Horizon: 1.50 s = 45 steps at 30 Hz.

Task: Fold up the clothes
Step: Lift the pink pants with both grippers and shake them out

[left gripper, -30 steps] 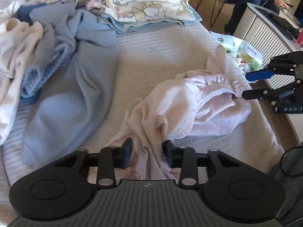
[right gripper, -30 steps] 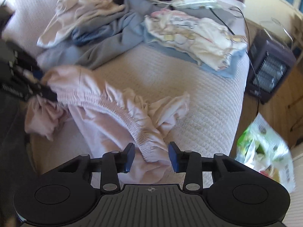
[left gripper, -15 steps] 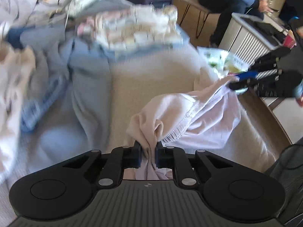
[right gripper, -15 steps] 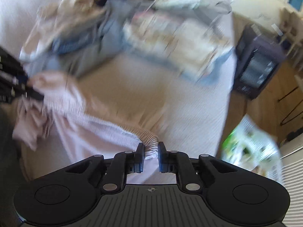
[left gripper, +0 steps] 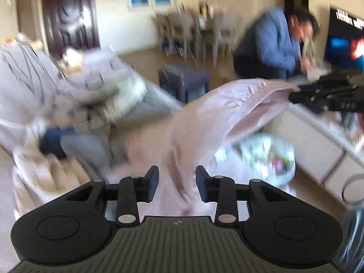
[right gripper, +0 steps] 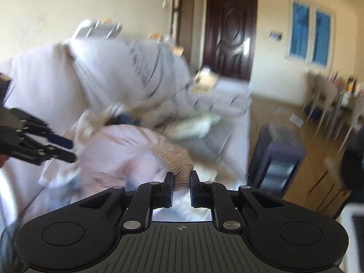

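Both views are blurred, so small details are not sure. Behind the work there is a pile of other clothes [left gripper: 68,104] on the bed [right gripper: 229,122], grey, white and cream pieces with a dark blue one among them. A dark purple box-shaped thing [left gripper: 184,82] stands on the wooden floor at the far side of the bed, and a person in a blue jacket [left gripper: 273,47] sits bent forward near a white cabinet [left gripper: 318,132]. A green and white plastic bag [left gripper: 268,157] lies on the floor between the bed edge and this cabinet; what is inside I cannot tell.

The pink garment [left gripper: 204,122] is lifted above the near part of the bed. Its long axis runs from the left gripper [left gripper: 177,183] up and to the right toward the right gripper [left gripper: 295,95], with the gathered elastic waistband [right gripper: 175,161] along the upper edge.

The left gripper has its fingers moderately apart; pink cloth passes between them, but whether they press it I cannot tell. The right gripper is closed narrowly and pinches the waistband between its fingers [right gripper: 169,186].
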Each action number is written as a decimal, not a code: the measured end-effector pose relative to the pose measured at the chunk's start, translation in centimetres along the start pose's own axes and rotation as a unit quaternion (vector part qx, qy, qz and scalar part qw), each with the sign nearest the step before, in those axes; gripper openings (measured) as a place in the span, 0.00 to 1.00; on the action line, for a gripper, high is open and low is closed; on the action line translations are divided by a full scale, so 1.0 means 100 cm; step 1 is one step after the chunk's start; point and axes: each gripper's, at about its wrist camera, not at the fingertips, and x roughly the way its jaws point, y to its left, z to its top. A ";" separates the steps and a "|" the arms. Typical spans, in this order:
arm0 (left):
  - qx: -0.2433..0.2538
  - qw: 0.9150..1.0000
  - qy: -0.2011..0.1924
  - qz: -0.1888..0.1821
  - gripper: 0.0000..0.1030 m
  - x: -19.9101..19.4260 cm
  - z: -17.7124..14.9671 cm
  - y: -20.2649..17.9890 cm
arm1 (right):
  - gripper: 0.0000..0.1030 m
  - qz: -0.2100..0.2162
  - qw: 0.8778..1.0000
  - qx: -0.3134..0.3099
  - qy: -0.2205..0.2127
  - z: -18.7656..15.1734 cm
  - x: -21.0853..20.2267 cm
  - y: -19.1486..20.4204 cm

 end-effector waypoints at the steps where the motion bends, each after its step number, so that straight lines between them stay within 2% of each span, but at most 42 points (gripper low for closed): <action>1: -0.002 1.000 0.025 -0.004 0.31 0.011 -0.013 -0.004 | 0.13 0.006 1.000 -0.004 0.023 -0.015 0.004 0.007; 5: -0.021 0.993 0.114 -0.038 0.30 0.051 -0.064 -0.020 | 0.13 0.026 0.993 0.000 0.118 -0.080 0.022 0.027; 7: -0.023 0.988 0.141 -0.059 0.36 0.063 -0.085 -0.031 | 0.13 0.023 0.988 0.006 0.155 -0.109 0.028 0.030; 9: -0.027 0.985 0.152 -0.073 0.40 0.077 -0.101 -0.041 | 0.13 0.006 0.984 0.014 0.176 -0.129 0.031 0.031; 11: -0.031 0.984 0.156 -0.082 0.40 0.091 -0.113 -0.048 | 0.13 -0.007 0.983 0.039 0.179 -0.136 0.028 0.016; 15: -0.020 0.987 0.147 -0.055 0.45 0.115 -0.123 -0.065 | 0.13 -0.010 0.986 0.100 0.133 -0.117 0.012 -0.008; 17: -0.008 0.989 0.132 -0.059 0.49 0.121 -0.120 -0.078 | 0.13 -0.005 0.986 0.126 0.105 -0.101 0.003 -0.017; 20: 0.018 0.993 0.101 -0.063 0.55 0.124 -0.110 -0.101 | 0.13 0.017 0.985 0.149 0.090 -0.084 -0.003 -0.019; 22: 0.050 0.995 0.073 -0.046 0.55 0.129 -0.102 -0.119 | 0.13 0.029 0.986 0.143 0.086 -0.077 -0.001 -0.014; 24: 0.065 0.997 0.045 -0.008 0.55 0.136 -0.097 -0.132 | 0.13 0.033 0.987 0.132 0.084 -0.071 0.002 -0.006; 28: 0.053 0.998 0.039 0.008 0.55 0.152 -0.091 -0.140 | 0.13 0.039 0.989 0.118 0.075 -0.061 0.004 0.000; 30: 0.061 0.997 0.034 0.022 0.55 0.159 -0.090 -0.145 | 0.13 0.038 0.989 0.116 0.079 -0.060 0.008 0.000; 32: 0.074 0.996 0.027 0.037 0.50 0.167 -0.091 -0.146 | 0.13 0.034 0.988 0.119 0.088 -0.064 0.013 -0.003; 33: 0.077 0.996 0.025 0.041 0.35 0.170 -0.092 -0.145 | 0.13 0.032 0.988 0.123 0.092 -0.066 0.015 -0.004; 34: 0.073 0.996 0.027 0.038 0.26 0.174 -0.091 -0.141 | 0.13 0.031 0.987 0.127 0.096 -0.069 0.016 -0.005; 35: 0.067 0.997 0.030 0.034 0.06 0.177 -0.089 -0.136 | 0.13 0.030 0.986 0.128 0.100 -0.071 0.017 -0.007; 36: 0.058 0.997 0.039 0.021 0.01 0.177 -0.087 -0.128 | 0.13 0.028 0.986 0.127 0.102 -0.073 0.016 -0.008; 37: 0.047 0.998 0.051 0.005 0.01 0.175 -0.084 -0.119 | 0.13 0.022 0.986 0.125 0.104 -0.075 0.016 -0.010; 40: 0.062 0.995 0.070 -0.025 0.01 0.151 -0.078 -0.095 | 0.13 0.005 0.987 0.112 0.118 -0.079 0.015 -0.013; 42: 0.059 0.994 0.084 -0.043 0.01 0.125 -0.076 -0.075 | 0.13 -0.002 0.986 0.096 0.138 -0.084 0.019 -0.012; 45: 0.076 0.992 0.093 -0.049 0.01 0.073 -0.075 -0.053 | 0.13 0.006 0.980 0.089 0.176 -0.104 0.030 -0.003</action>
